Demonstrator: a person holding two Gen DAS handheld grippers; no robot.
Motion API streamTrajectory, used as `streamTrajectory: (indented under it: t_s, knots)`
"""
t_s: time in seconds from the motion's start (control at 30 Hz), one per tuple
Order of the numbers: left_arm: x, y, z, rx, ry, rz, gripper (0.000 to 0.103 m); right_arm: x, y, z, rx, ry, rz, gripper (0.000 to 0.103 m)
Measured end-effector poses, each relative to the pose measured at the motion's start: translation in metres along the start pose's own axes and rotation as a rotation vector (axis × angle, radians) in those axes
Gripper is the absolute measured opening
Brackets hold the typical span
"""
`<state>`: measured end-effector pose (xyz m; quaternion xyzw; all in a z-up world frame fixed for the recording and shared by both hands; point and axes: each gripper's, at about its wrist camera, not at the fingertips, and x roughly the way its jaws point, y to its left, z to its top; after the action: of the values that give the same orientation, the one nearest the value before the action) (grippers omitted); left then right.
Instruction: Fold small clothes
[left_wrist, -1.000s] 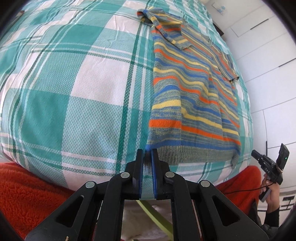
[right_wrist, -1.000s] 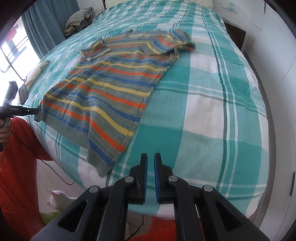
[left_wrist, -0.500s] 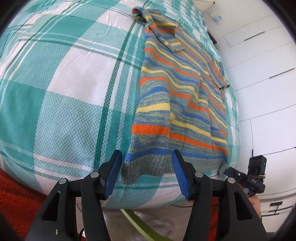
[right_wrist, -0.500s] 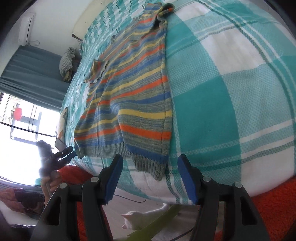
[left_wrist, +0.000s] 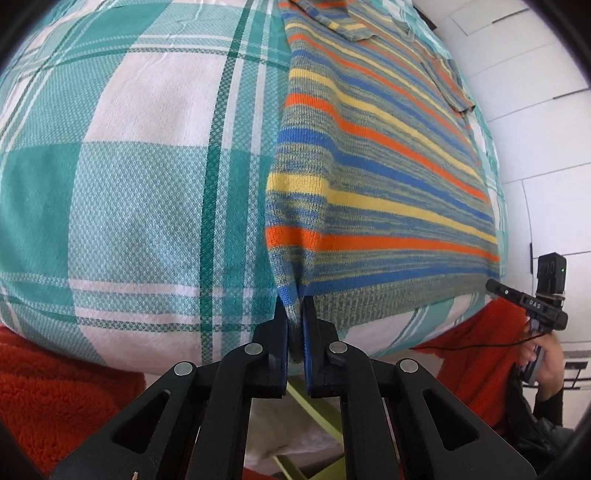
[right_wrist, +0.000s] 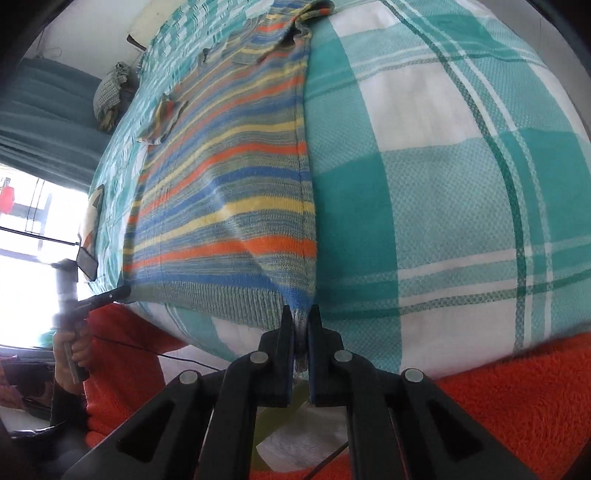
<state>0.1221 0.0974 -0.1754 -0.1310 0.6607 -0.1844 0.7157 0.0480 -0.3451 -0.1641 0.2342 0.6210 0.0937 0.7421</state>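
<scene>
Your left gripper (left_wrist: 294, 314) has just closed on one bottom corner of the striped sweater (left_wrist: 369, 155), and your right gripper (right_wrist: 301, 314) has just clamped the other corner, knit pinched between each pair of jaws. That sweater lies spread flat on the checked bedspread (left_wrist: 129, 166), hem at the near edge, sleeves out. No fold looks made yet; you have only the grasp, so every fold remains ahead.

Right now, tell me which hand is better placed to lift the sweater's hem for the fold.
Neither alone: the left tool and right tool each pinch a bottom corner of the striped sweater, so probably lift both together.
</scene>
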Motion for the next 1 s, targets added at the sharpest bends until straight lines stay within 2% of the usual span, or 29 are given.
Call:
streamTrajectory:
  t_s: [0.1, 0.27, 0.57, 0.83, 1.0]
  knots:
    - [-0.013, 0.007, -0.007, -0.036, -0.043, 0.004, 0.003, 0.019, 0.003, 0.000, -0.011, 0.011, -0.040, 0.006]
    - [-0.025, 0.016, -0.018, -0.098, -0.082, -0.012, 0.003, 0.002, 0.008, -0.004, 0.006, -0.004, -0.064, 0.005]
    - [0.006, 0.010, -0.015, -0.129, -0.053, 0.101, 0.003, 0.023, -0.011, 0.002, 0.048, 0.024, -0.098, 0.005]
    - [0.005, 0.000, -0.024, -0.091, -0.093, 0.164, 0.003, 0.025, -0.011, -0.001, 0.044, 0.000, -0.116, 0.005]
    - [-0.008, -0.004, -0.033, -0.073, -0.123, 0.159, 0.003, 0.017, 0.001, -0.003, -0.010, 0.021, -0.146, 0.005]
